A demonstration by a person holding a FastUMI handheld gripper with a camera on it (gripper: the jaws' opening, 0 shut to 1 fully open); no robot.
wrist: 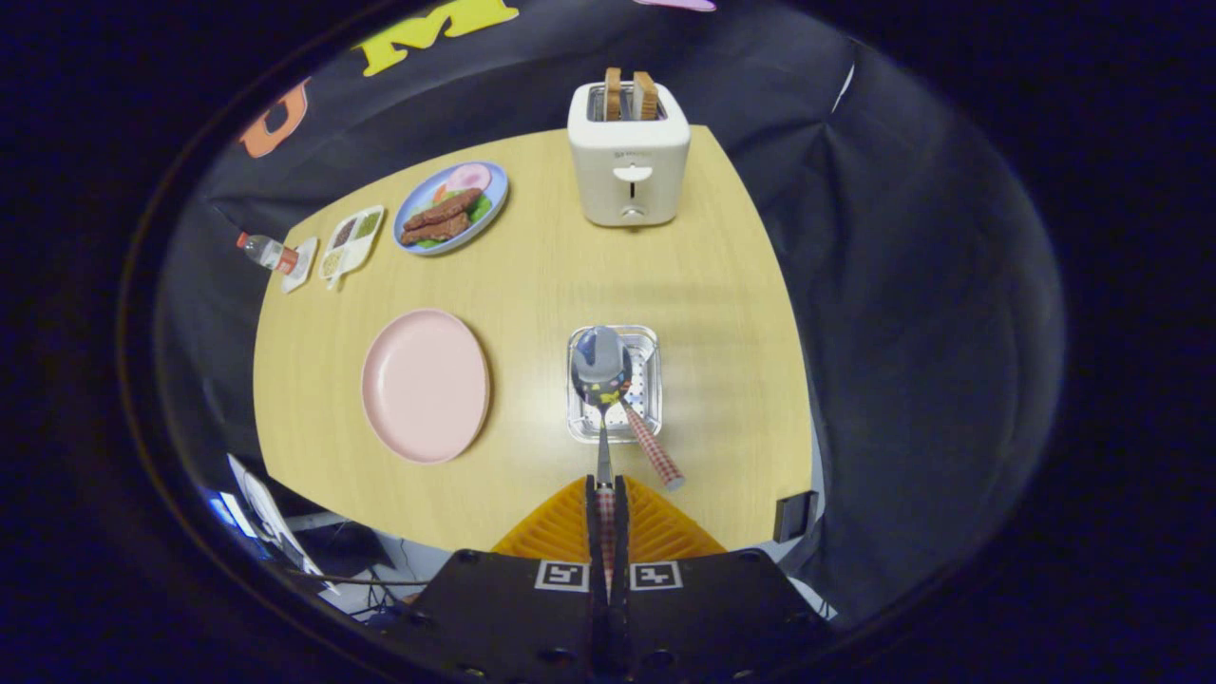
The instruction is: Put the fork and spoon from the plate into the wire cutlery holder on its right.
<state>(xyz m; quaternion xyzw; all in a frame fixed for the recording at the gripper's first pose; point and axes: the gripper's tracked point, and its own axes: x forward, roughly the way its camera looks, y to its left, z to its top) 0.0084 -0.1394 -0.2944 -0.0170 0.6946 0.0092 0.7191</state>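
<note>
Gripper view, from above the counter (532, 237): the hand-held gripper (605, 499) is clamped, both fingers pressed together on the checked handle of a spoon (600, 366), whose bowl hangs over the wire cutlery holder (648, 380). A fork (651, 451) already sits in the holder, its checked handle leaning out toward the fingers, just to the right of the spoon's stem. The pink plate (425, 385) to the holder's left lies bare, so the task appears close to done, with only the spoon's release remaining.

The risk from here is judged to be a poor drop: let go too high or off-centre, the spoon could strike the fork's handle, catch the holder's rim, or tip out onto the counter.

Farther across the pale wood counter stand a white toaster (629, 166) with two slices of bread (629, 95) in it, a blue plate of food (451, 206), a small divided dish (350, 239) and a bottle (266, 252) lying on its side. Black cloth walls in the booth.
</note>
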